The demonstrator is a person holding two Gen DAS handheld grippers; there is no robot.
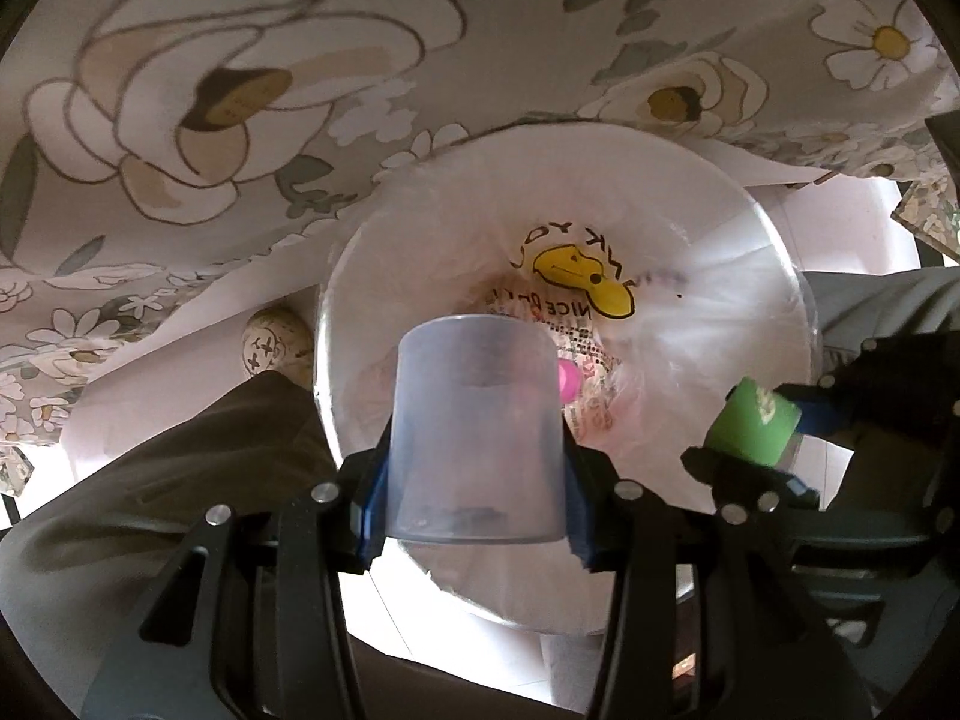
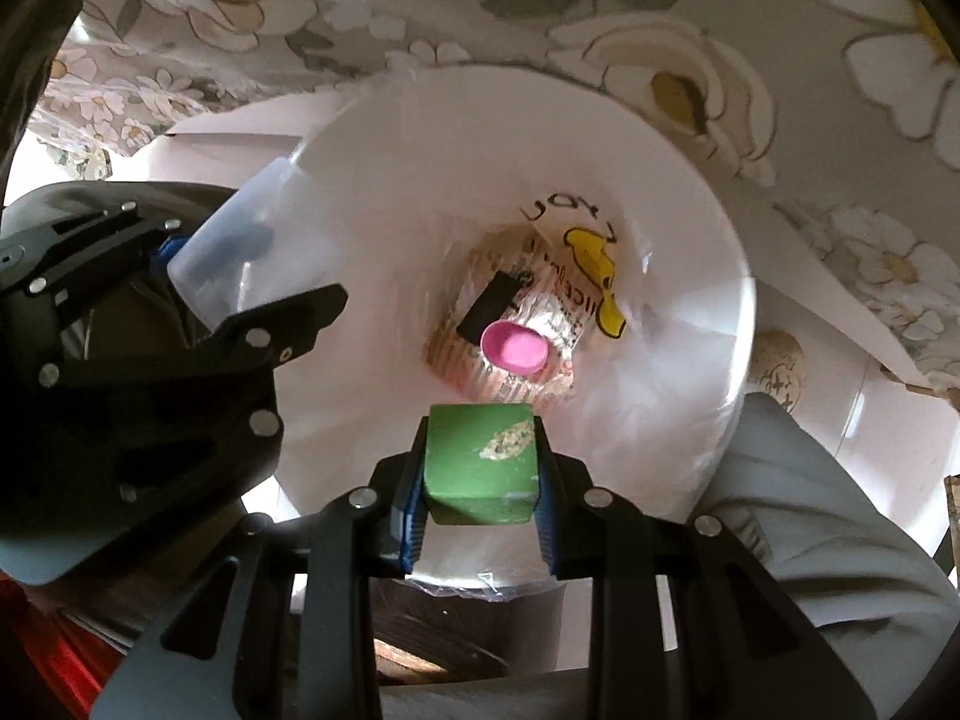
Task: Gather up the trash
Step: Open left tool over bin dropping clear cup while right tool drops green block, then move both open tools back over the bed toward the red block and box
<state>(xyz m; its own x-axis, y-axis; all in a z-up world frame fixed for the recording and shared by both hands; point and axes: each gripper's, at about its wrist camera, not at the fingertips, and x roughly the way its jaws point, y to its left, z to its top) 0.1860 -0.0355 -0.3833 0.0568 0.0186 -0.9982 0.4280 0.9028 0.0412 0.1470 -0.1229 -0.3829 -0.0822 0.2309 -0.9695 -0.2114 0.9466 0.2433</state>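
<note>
Although both cameras look almost straight down, much is hard to read: the black arms of each gripper fill the lower part of each view, the printing on the liner deep in the bin is broken into fragments of letters around a yellow cartoon shape, and the crumpled wrapper [image 2: 510,324] at the bottom is partly covered by a pink cap [image 2: 515,349]. The edges of the floral cloth [image 1: 252,90] beyond the bin blur away.

The left gripper [image 1: 474,480] points down into the white bin [image 1: 774,276], its blue pads clamped on either side of a translucent plastic cup [image 1: 477,426]. The cup stands between the fingers, its far end toward the bin's inside, and hides most of what lies directly below it.

The right gripper [image 2: 480,501] also points steeply down, its jaws pressed onto a small green box [image 2: 480,468] with a pale smudge on its face. In the left view this gripper sits just to the right of the cup, near the bin's rim.

Both held items hang over the bin's opening, above the wrapper and cap, apart from them. Grey trouser fabric [image 2: 828,510], a person's leg, lies beside the bin.
</note>
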